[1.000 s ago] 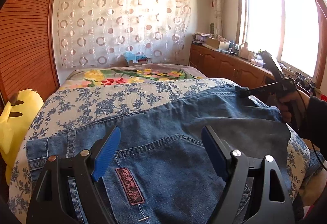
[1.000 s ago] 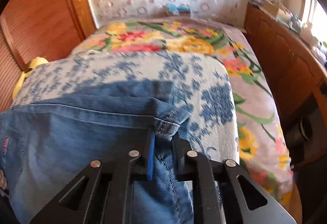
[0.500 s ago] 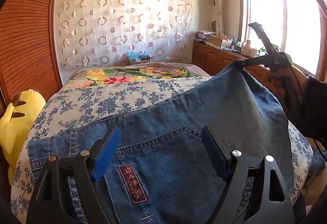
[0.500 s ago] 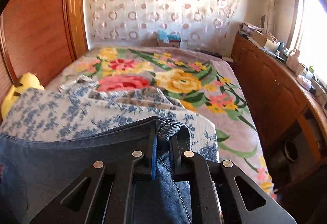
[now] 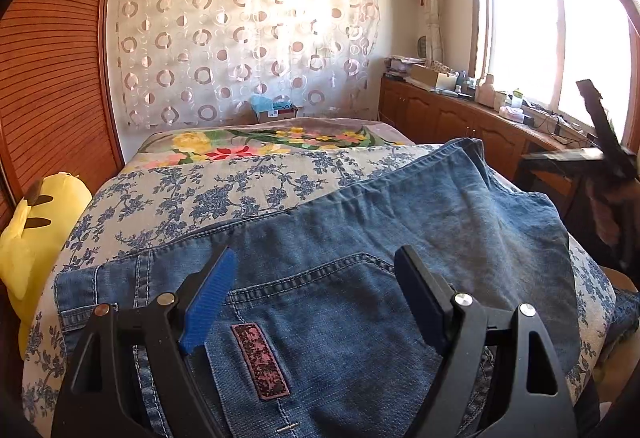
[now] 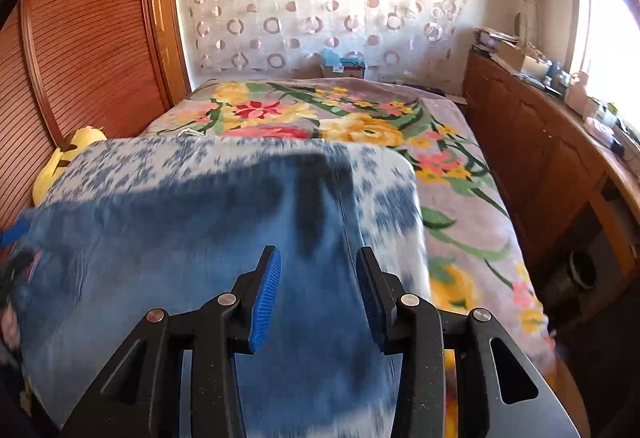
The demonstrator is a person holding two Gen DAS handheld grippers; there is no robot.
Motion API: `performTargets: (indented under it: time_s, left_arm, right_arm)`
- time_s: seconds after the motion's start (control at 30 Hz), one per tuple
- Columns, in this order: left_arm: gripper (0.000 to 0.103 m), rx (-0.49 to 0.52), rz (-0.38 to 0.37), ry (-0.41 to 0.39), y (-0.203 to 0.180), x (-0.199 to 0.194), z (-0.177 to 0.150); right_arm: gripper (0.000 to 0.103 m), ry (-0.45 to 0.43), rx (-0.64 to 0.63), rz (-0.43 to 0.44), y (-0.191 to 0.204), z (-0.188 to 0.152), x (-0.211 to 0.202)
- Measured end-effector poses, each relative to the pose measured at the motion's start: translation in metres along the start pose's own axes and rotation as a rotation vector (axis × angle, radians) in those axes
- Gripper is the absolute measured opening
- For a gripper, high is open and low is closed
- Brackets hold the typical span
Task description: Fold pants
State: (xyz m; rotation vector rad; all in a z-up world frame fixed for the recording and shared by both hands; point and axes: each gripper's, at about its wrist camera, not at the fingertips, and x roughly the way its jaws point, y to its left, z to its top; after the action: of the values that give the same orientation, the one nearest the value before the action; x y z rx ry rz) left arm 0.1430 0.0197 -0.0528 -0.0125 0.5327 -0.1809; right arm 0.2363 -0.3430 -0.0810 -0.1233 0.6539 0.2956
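Blue denim pants (image 5: 360,258) lie on the blue-flowered quilt (image 5: 224,194), a leg part folded over the seat with its hem at the far right. The back pocket and a pink label (image 5: 260,360) face up. My left gripper (image 5: 316,298) is open and empty, just above the pocket. My right gripper (image 6: 316,294) is open and empty above the blurred pants (image 6: 200,238); it also shows at the right edge of the left wrist view (image 5: 600,146), raised beside the bed.
A yellow plush toy (image 5: 28,238) lies at the bed's left edge by the wooden slatted wall (image 5: 52,78). A floral blanket (image 6: 360,122) covers the far bed. A wooden cabinet (image 6: 552,166) with clutter runs along the right under the window.
My right gripper lifted the pant leg, carried it over the seat, then opened and let it drop. It has pulled away to the right. My left gripper stayed open in place.
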Motion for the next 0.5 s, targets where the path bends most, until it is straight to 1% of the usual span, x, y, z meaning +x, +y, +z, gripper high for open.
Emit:
performTargets:
  time_s: [0.13,0.23,0.3,0.4,0.5]
  left_arm:
    - [0.082,0.003,0.005,0.004,0.0,-0.001,-0.001]
    - [0.082,0.003,0.004,0.005,-0.001,-0.001,-0.001]
    - [0.082,0.003,0.008,0.007,-0.001,-0.001,-0.001]
    - [0.082,0.003,0.012,0.009,-0.002,0.0,-0.002]
    - [0.082,0.003,0.014,0.008,-0.001,-0.001,-0.002]
  right_arm:
    - [0.041,0.013,0.048,0.002,-0.013,-0.039,-0.028]
    - [0.041,0.029,0.029,-0.028,-0.02,-0.061,-0.042]
    - [0.041,0.05,0.021,-0.033,-0.024,-0.072,-0.047]
    - [0.041,0.072,0.013,-0.031,-0.025,-0.077,-0.047]
    - [0.041,0.086,0.006,-0.006,-0.02,-0.07,-0.04]
